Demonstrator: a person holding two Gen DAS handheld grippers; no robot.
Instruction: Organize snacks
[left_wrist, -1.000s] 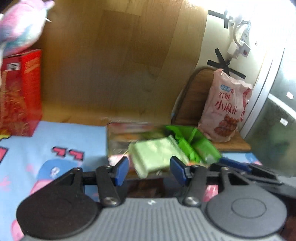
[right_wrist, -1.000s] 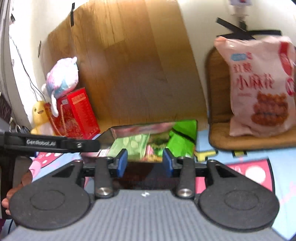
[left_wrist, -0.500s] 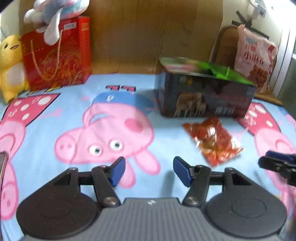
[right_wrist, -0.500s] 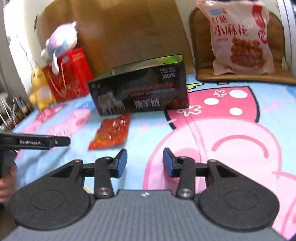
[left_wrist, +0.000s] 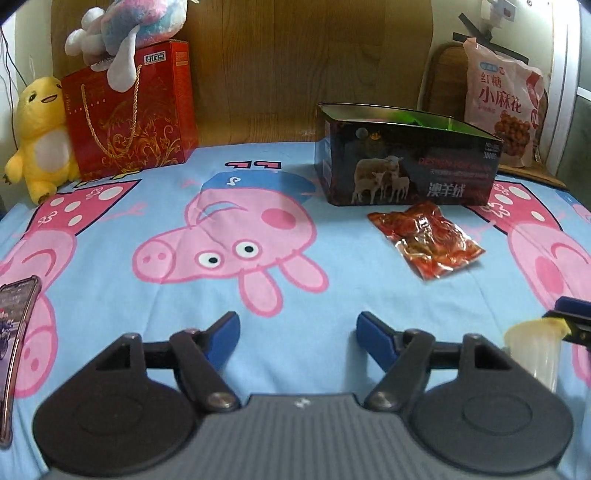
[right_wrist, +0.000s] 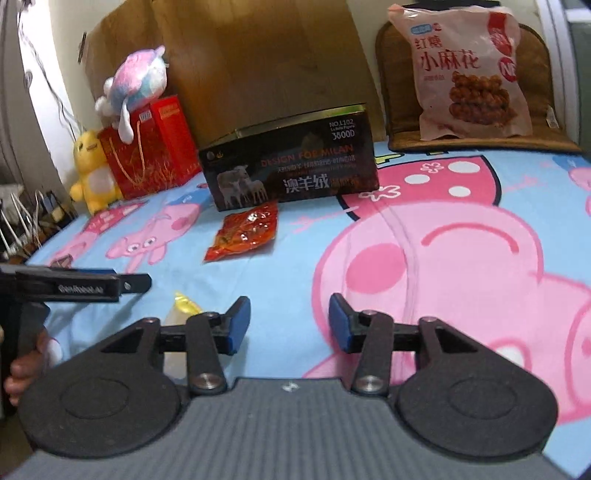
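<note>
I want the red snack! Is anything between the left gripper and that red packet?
No, just bare cartoon bedsheet between the opening, empty left gripper and the red packet, seen in the left wrist view.

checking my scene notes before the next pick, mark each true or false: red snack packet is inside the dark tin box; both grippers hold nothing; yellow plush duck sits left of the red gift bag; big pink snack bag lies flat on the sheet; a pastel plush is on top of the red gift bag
1. The crinkly red snack packet is inside the dark rectangular tin box. False: it lies on the cartoon-print sheet just in front of the box.
2. The left gripper and right gripper hold nothing. True: both jaws are opening, empty.
3. The yellow plush duck sits left of the red gift bag. True.
4. The large pink snack bag lies flat on the sheet. False: it stands propped on a brown cushion.
5. A pastel plush toy rests on the gift bag. True.
</note>
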